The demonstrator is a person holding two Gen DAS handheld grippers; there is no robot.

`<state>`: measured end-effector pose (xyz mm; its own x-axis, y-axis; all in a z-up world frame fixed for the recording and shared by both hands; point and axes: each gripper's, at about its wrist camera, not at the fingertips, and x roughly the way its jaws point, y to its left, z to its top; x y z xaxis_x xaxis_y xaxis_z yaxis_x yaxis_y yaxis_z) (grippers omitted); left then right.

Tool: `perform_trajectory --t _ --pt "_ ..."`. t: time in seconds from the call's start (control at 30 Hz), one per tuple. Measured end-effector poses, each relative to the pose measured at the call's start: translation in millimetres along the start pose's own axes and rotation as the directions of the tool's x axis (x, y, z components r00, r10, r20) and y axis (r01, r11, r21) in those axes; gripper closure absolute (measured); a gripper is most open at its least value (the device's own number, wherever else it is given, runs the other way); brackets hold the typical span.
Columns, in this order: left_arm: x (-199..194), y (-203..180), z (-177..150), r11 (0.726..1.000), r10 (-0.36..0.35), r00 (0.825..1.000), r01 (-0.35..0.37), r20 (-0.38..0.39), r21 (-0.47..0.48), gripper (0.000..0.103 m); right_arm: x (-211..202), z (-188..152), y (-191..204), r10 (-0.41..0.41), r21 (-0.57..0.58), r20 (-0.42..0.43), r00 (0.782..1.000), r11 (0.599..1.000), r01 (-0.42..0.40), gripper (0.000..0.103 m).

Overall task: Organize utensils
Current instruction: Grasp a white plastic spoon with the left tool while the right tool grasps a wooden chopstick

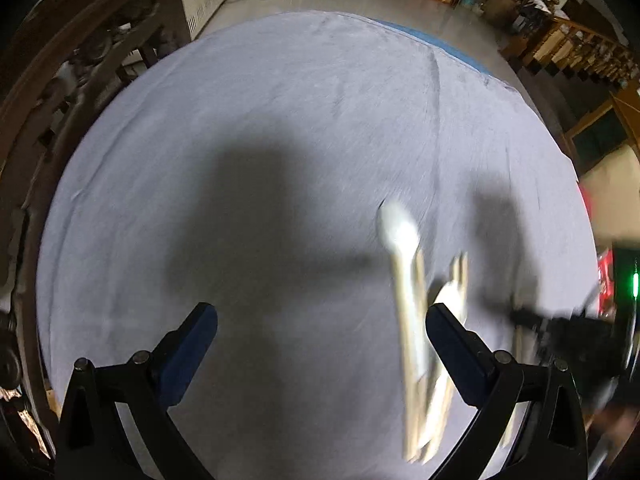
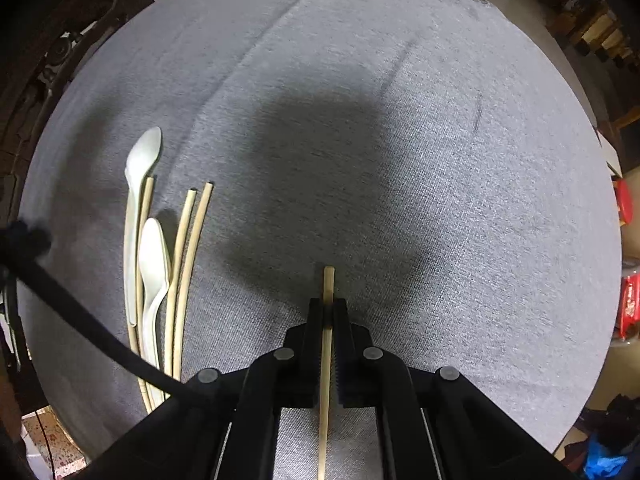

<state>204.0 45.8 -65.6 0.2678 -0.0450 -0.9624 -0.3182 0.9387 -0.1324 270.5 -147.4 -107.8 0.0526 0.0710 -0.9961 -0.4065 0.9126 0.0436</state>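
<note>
- Chopstick [image 2: 328,344], pale wood, clamped in the right gripper [image 2: 329,312]; long axis ran straight along the fingers, one tip poking out past them over the grey cloth of the desk [image 2: 440,200], the other end running back under the gripper body and off the bottom of the right wrist view.
- Right gripper pressed together on that chopstick, black pads flat against both its sides, no gap visible.
- Lay to the left of the held one, well apart from it: a row of utensils on the cloth, all with their long axes roughly parallel to it.
- Leftmost, a white spoon [image 2: 138,184], bowl at the far end, handle trailing toward the camera.
- Just beside it, a second white spoon [image 2: 154,264], set nearer the camera, bowl likewise at the far end.
- Between the two spoons, a thin chopstick [image 2: 145,208], touching or nearly touching both.
- Right of the second spoon, two more chopsticks [image 2: 188,240] side by side, far tips close together.
- Crossed in front of the near ends of the row: a black cable [image 2: 80,316].
- Left gripper [image 1: 322,324] stood wide apart, blue-padded fingers [image 1: 192,344] holding nothing, grey cloth visible between them.
- Seen blurred in the left wrist view: the same utensils, by the left gripper's right-hand finger; cannot tell whether it touched them.
</note>
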Motion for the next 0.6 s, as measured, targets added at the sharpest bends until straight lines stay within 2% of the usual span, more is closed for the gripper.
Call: perform_trajectory --t 0.1,0.17,0.2,0.33,0.37,0.47,0.5,0.53,0.6 --pt "13.9 -22.9 24.1 1.0 0.016 0.999 -0.016 -0.039 0.011 0.0 -8.0 -7.9 -11.9 0.033 0.007 0.001 0.999 0.999 -0.033 0.097" --pt "28.7 -37.8 37.5 0.999 0.038 0.995 -0.037 -0.088 0.012 0.007 -6.3 -7.9 -19.5 0.055 0.011 -0.002 0.998 0.998 -0.055 0.097" --pt "34.5 -42.7 41.9 0.999 0.054 0.993 -0.052 -0.104 0.014 0.011 -6.4 -8.3 -21.4 0.062 0.009 -0.002 0.998 0.998 -0.062 0.097" --pt "52.6 -55.1 49.9 0.996 0.088 0.985 -0.085 -0.149 0.027 0.014 -6.3 -3.1 -32.3 0.074 -0.001 0.003 0.997 0.997 -0.074 0.097" --pt "56.0 -56.9 50.4 0.996 0.093 0.983 -0.09 -0.157 0.027 0.018 -2.0 4.3 -33.6 0.076 -0.002 0.003 0.997 0.997 -0.076 0.097" --pt "68.6 -62.4 50.5 0.99 0.137 0.973 -0.13 -0.187 0.044 0.048 -3.4 5.1 -37.8 0.085 0.0 0.008 0.996 0.996 -0.085 0.097" --pt "67.1 -64.9 51.6 0.989 0.142 0.973 -0.135 -0.18 0.053 0.065 -4.9 5.1 -40.3 0.088 0.0 0.009 0.996 0.996 -0.088 0.097" --pt "66.6 -67.4 52.6 0.99 0.139 0.974 -0.129 -0.181 0.064 0.071 -5.7 5.0 -41.8 0.091 0.002 0.011 0.996 0.996 -0.091 0.097" --pt "66.9 -70.6 52.0 0.988 0.145 0.97 -0.132 -0.196 0.08 0.071 -6.1 5.5 -44.2 0.095 0.003 0.01 0.995 0.995 -0.095 0.096"
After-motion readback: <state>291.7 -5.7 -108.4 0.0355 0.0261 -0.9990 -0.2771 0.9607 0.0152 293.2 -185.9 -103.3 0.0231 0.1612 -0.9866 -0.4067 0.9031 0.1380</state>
